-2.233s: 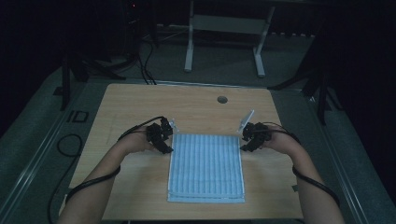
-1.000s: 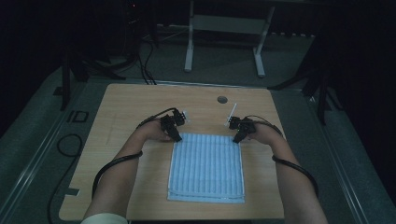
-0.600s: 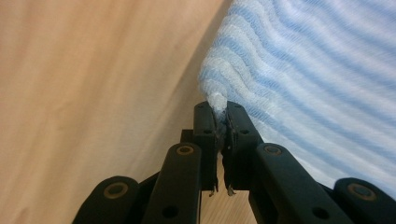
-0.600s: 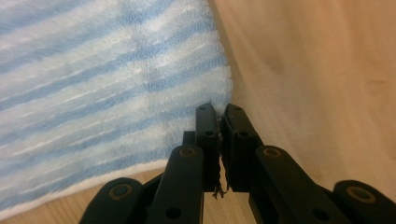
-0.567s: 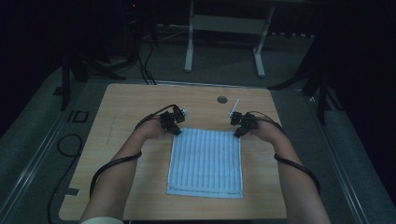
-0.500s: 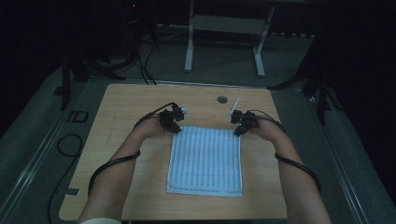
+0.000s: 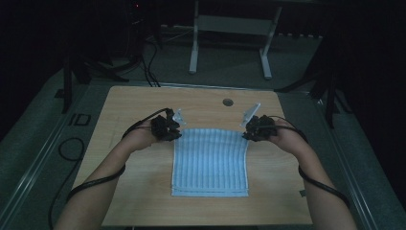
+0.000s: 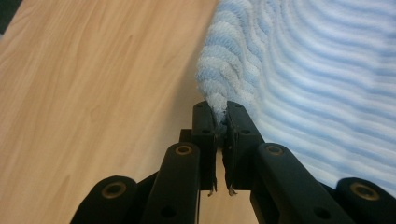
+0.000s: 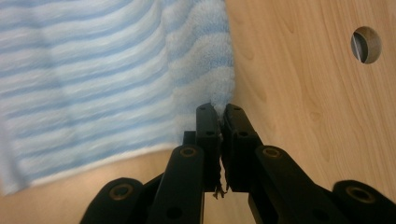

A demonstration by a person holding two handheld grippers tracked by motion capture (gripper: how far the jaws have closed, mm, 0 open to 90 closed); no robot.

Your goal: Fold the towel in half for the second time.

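Jaws of L gripper (image 8: 220, 122) & R gripper (image 9: 220, 119) each clamped on far corners of striped towel (image 7: 210, 160), lifted off table (image 7: 143, 103).

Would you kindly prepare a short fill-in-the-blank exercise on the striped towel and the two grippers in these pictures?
1. The light blue striped terry towel lies on a table made of ____.
2. The left gripper is shut on a far ____ of the towel.
3. The right gripper holds the ____ far corner.
4. The round hole is in the ____.

Missing words: wood; corner; other; table
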